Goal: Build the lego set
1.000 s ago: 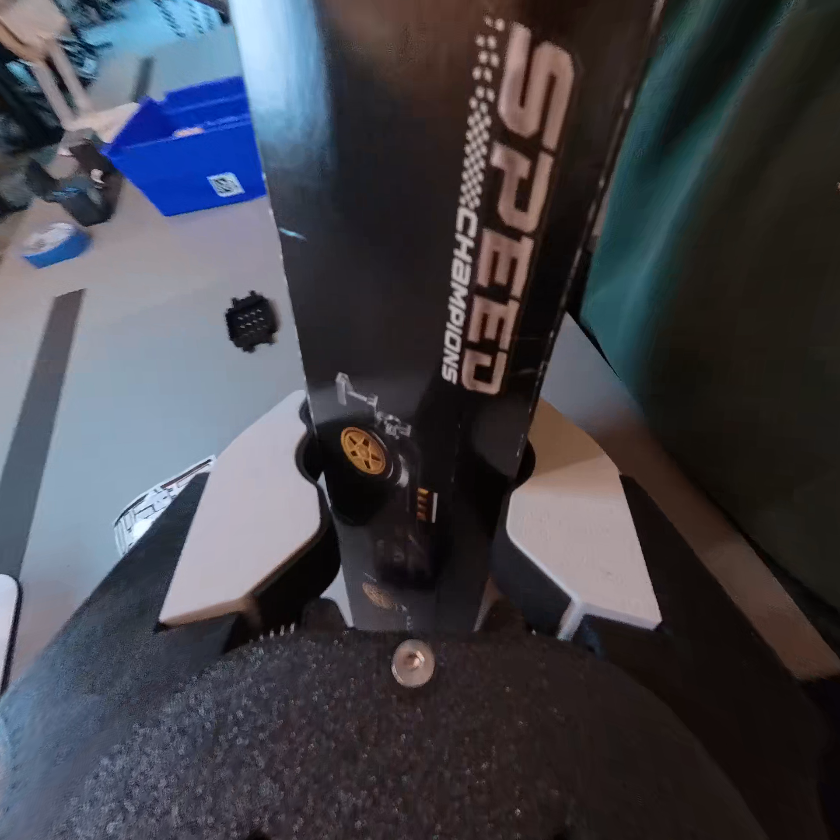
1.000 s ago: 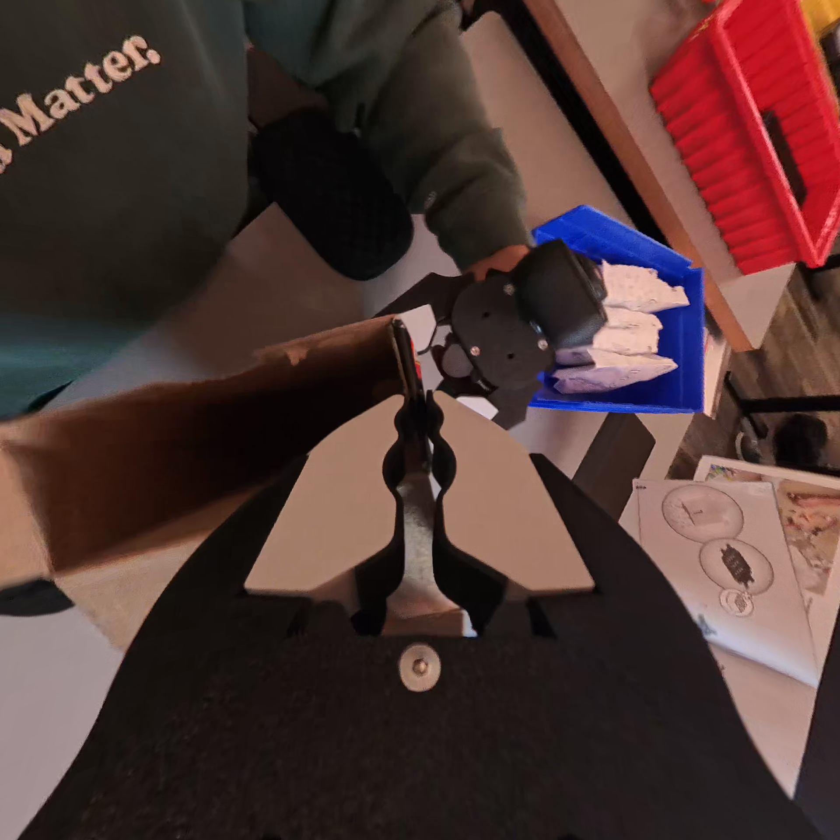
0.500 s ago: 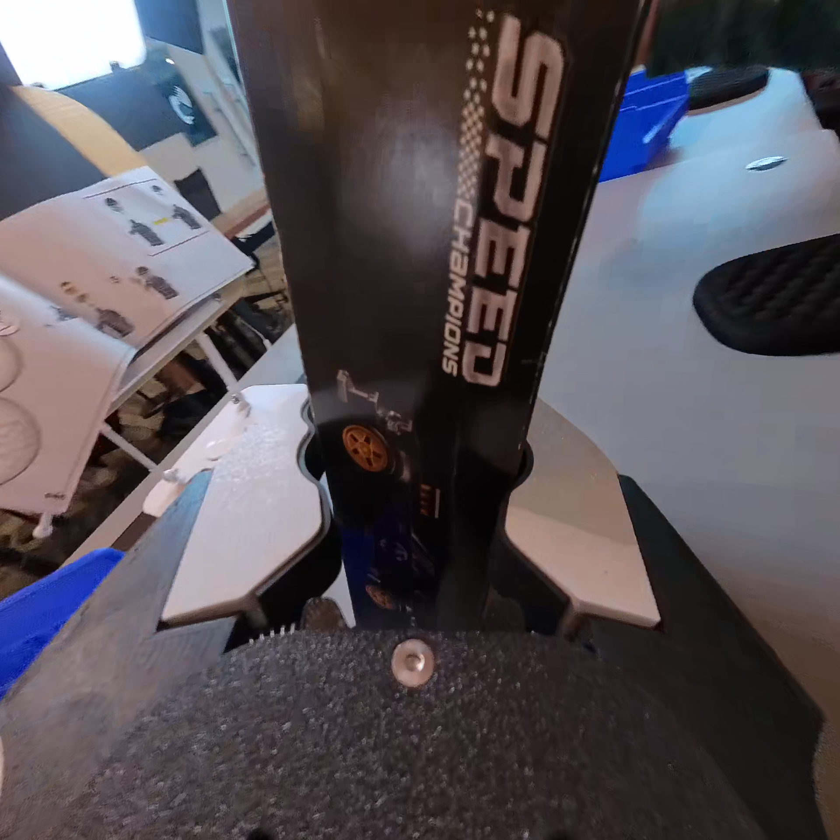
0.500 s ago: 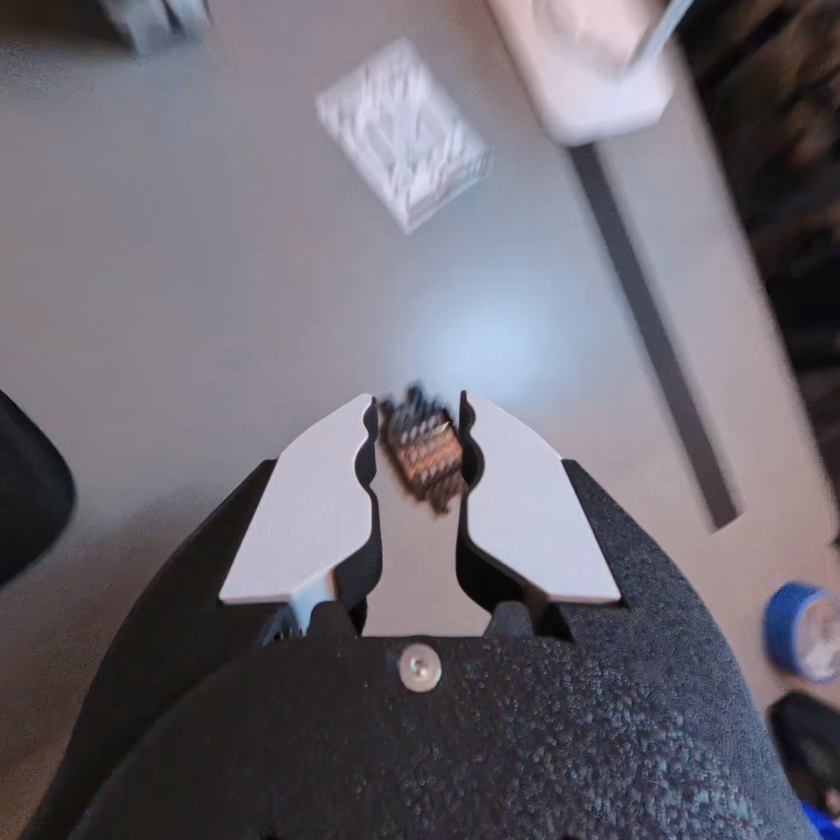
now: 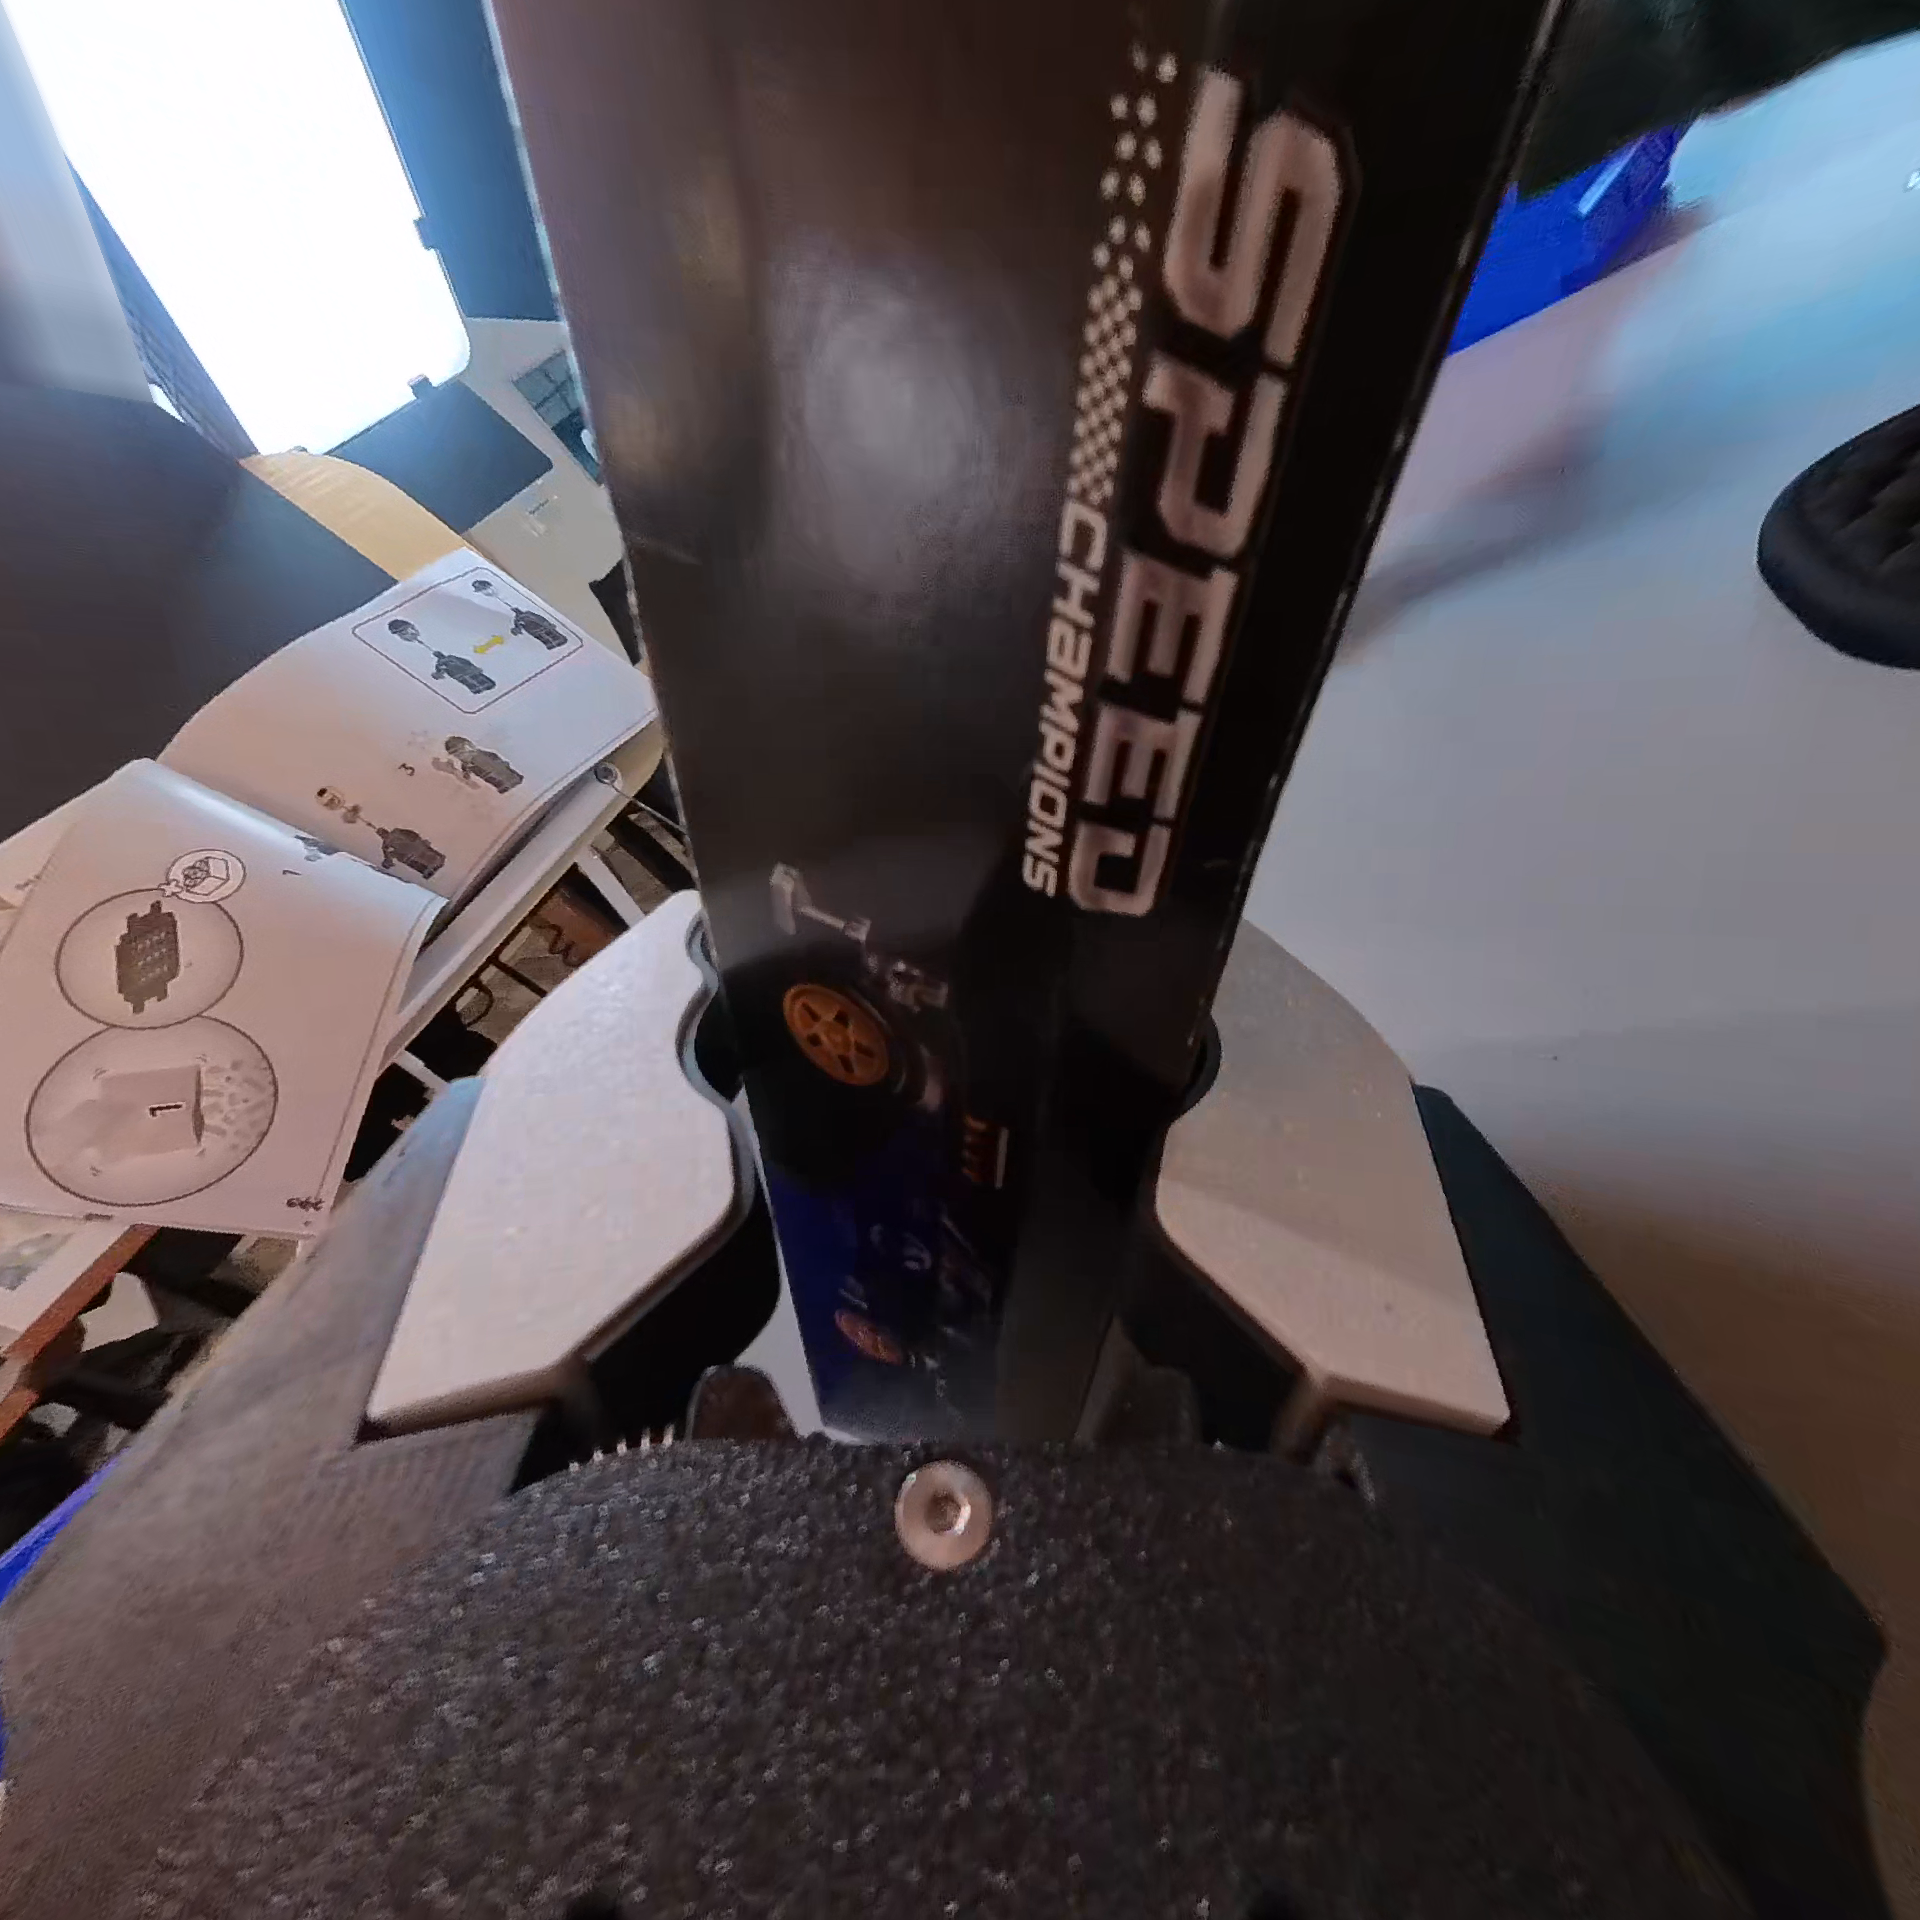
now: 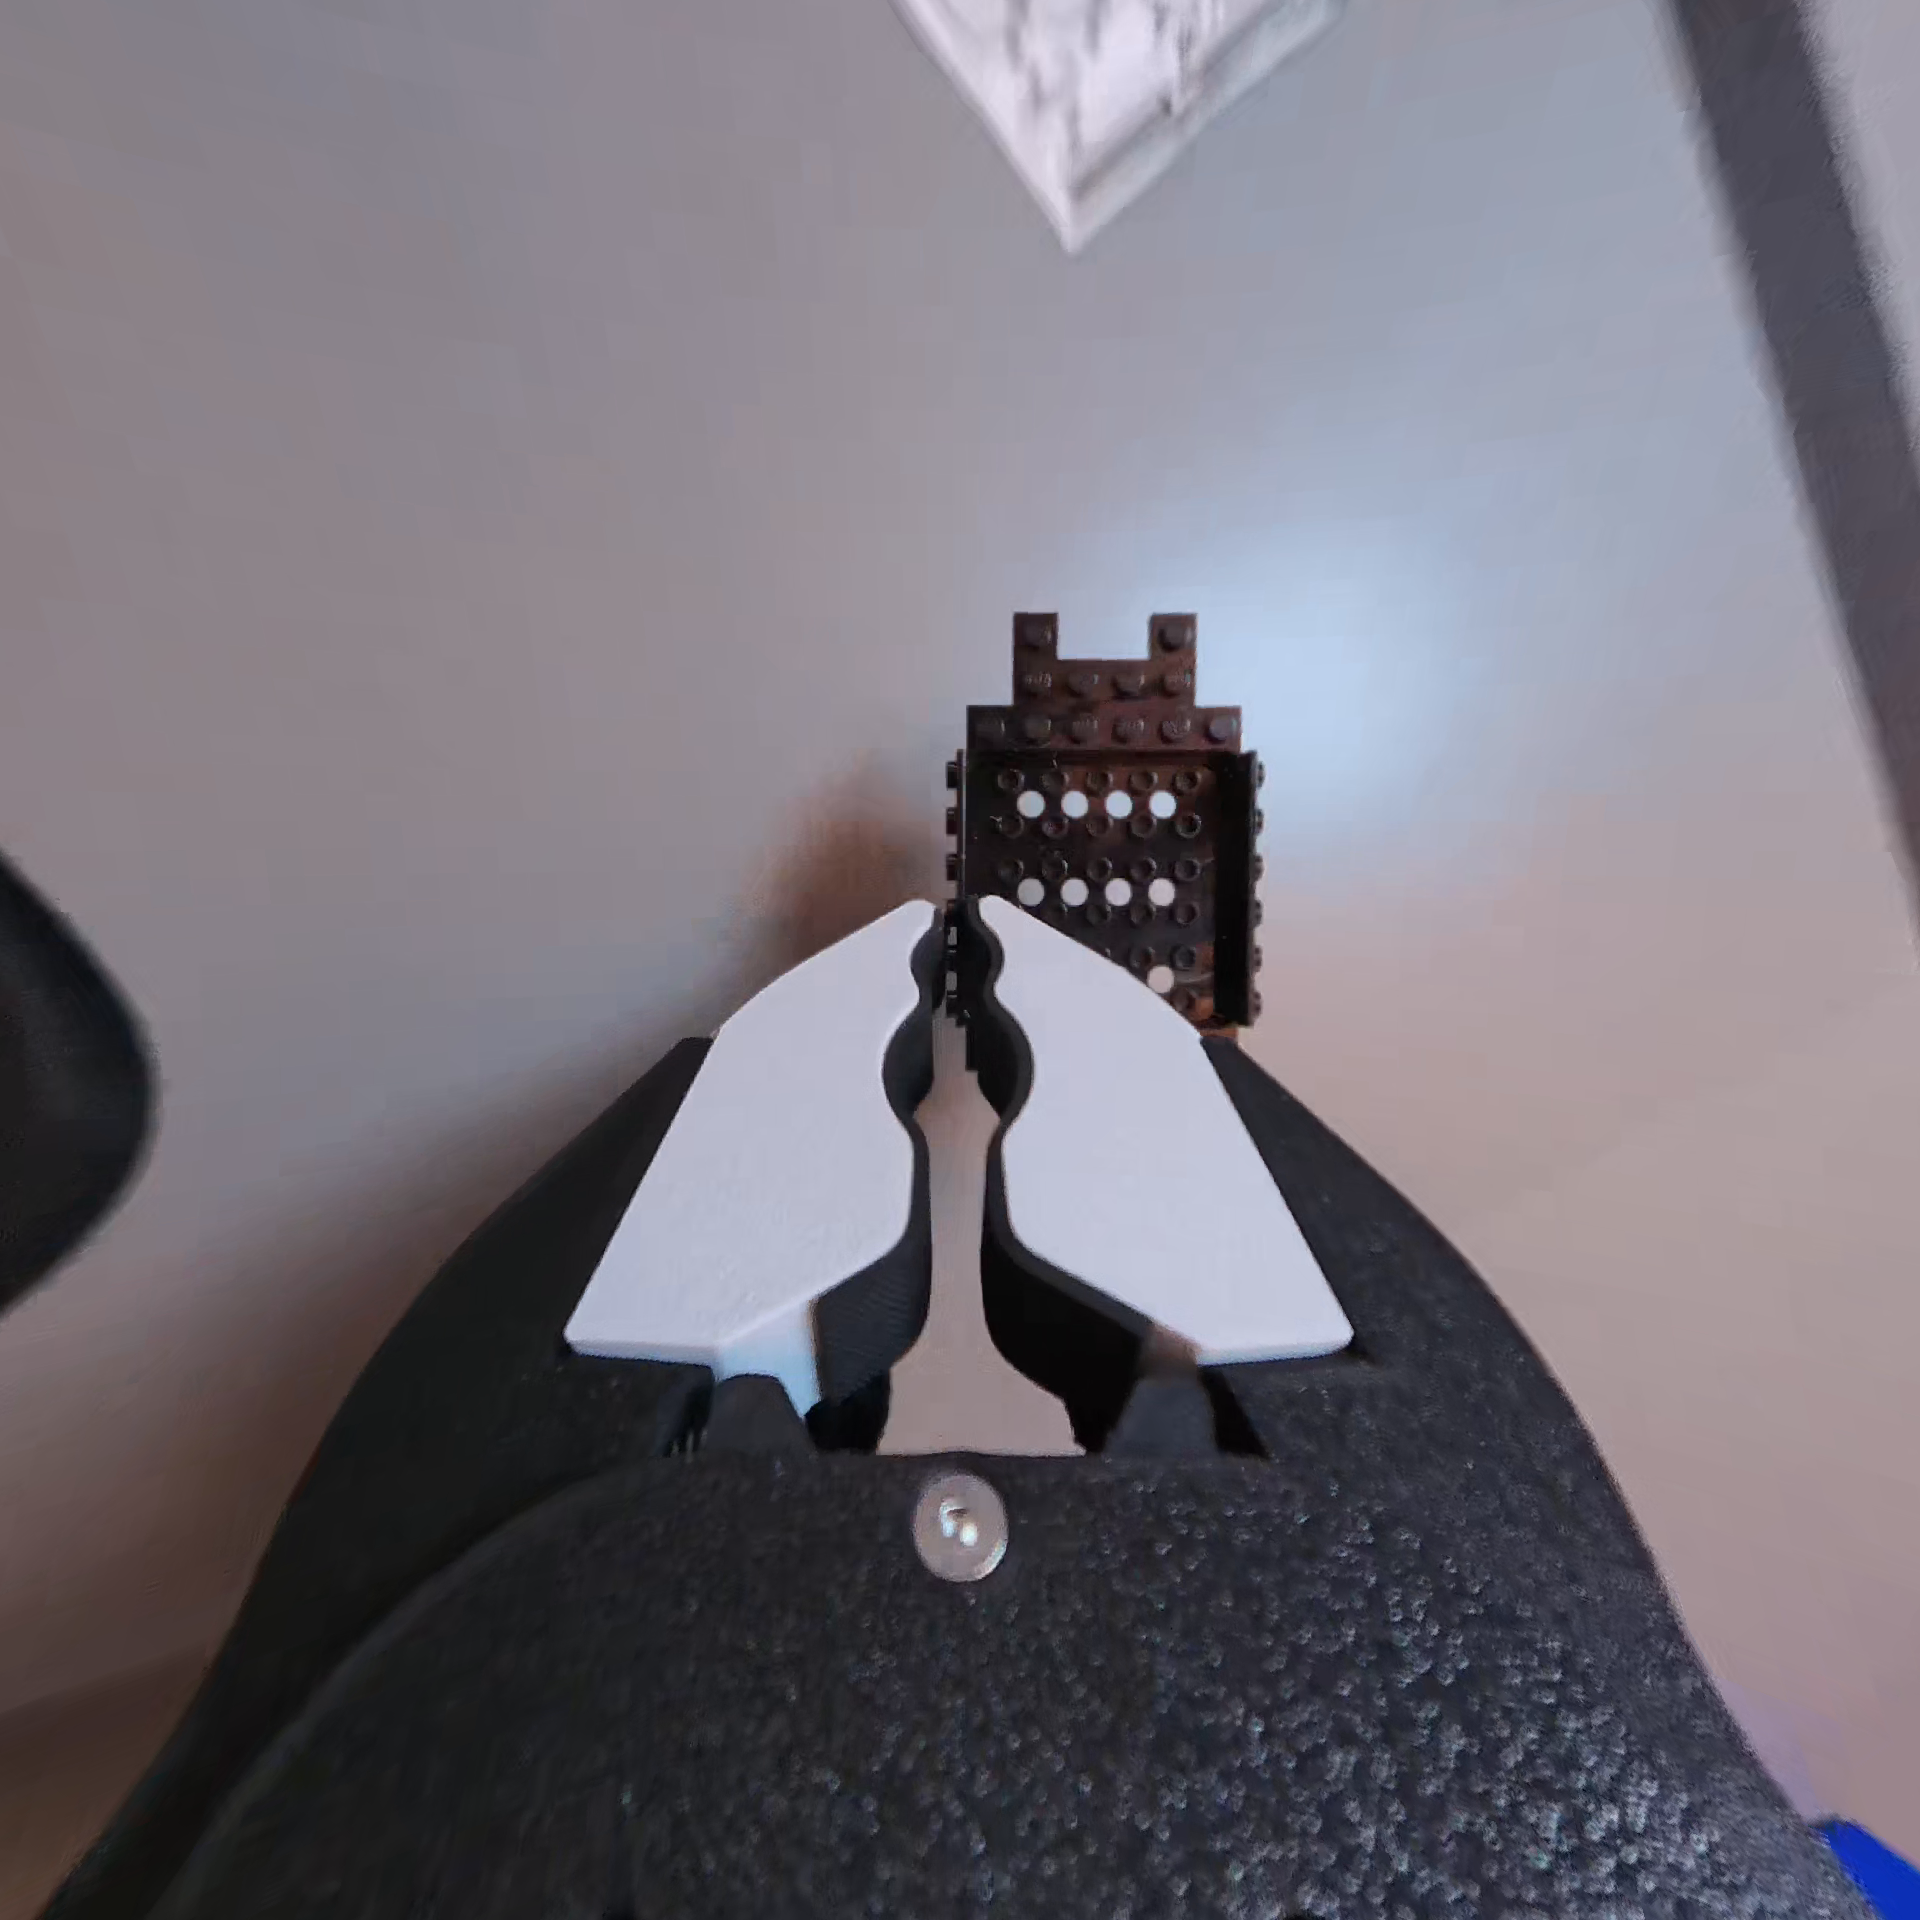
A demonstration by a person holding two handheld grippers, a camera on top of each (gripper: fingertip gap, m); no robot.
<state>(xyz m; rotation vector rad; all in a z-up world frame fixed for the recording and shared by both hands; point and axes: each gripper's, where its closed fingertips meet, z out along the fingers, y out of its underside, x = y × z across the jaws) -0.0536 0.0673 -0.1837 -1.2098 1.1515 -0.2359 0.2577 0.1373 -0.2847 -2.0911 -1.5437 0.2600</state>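
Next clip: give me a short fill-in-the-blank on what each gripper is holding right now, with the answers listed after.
1. The left gripper is shut on a tall, narrow ____ box that stands up between its fingers.
2. The right gripper pinches the ____ edge of a studded black chassis piece.
3. The instruction booklet lies ____ in the left wrist view.
4. The wheel printed low on the box has a rim of ____ colour.

Missing words: black; left; open; gold

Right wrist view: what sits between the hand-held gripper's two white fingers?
The left side wall of the black studded plastic chassis piece; the right hand-held gripper is shut on it, shown in the right wrist view.
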